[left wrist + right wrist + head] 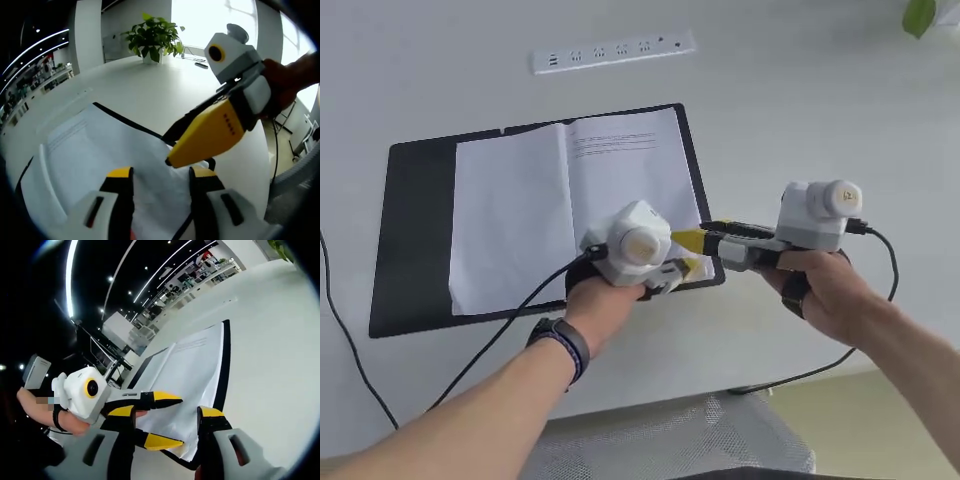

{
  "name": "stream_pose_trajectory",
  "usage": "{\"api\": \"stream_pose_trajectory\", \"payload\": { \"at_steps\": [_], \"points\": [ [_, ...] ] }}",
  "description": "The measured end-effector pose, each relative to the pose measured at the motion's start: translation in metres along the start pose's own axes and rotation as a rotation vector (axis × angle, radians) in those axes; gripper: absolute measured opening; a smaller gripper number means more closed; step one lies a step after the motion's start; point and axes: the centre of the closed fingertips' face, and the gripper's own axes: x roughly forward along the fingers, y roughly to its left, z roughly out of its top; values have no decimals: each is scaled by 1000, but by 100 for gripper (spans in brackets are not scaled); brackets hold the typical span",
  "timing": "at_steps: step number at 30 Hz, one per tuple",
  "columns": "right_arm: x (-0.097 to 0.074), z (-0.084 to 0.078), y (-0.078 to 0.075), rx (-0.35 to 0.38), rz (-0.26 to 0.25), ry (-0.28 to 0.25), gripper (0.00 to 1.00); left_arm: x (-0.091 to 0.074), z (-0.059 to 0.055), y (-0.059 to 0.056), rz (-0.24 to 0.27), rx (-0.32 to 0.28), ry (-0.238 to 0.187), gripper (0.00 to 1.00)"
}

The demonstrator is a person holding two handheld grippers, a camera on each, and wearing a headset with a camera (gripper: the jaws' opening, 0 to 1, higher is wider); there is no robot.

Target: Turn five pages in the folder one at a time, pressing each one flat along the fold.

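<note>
Working at the near right corner of the folder point(415, 240), which lies open on the tabletop point(800, 100), we hold both tools over its right page point(630, 165). Our left hand-held gripper point(161, 172) stands wide above the sheet. Our right hand-held gripper point(688, 240), jaws also apart, points at the corner, probably to separate one page.

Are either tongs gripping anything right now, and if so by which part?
Nothing is held. The left tongs and the right tongs both stand open near the lower right corner of the right-hand page in the folder.
</note>
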Motion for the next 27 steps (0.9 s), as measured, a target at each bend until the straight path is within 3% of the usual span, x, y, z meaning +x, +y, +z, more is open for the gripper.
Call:
{"api": "stream_pose_trajectory", "payload": {
  "at_steps": [9, 21, 27],
  "points": [
    [-2, 3, -7, 40, 24, -9, 38, 0, 1, 1, -5, -13, -3, 43],
    [6, -1, -11, 73, 47, 20, 24, -3, 0, -4, -39, -25, 3, 48],
    [8, 2, -2, 72, 32, 2, 8, -4, 0, -6, -57, -41, 4, 50]
  ]
}}
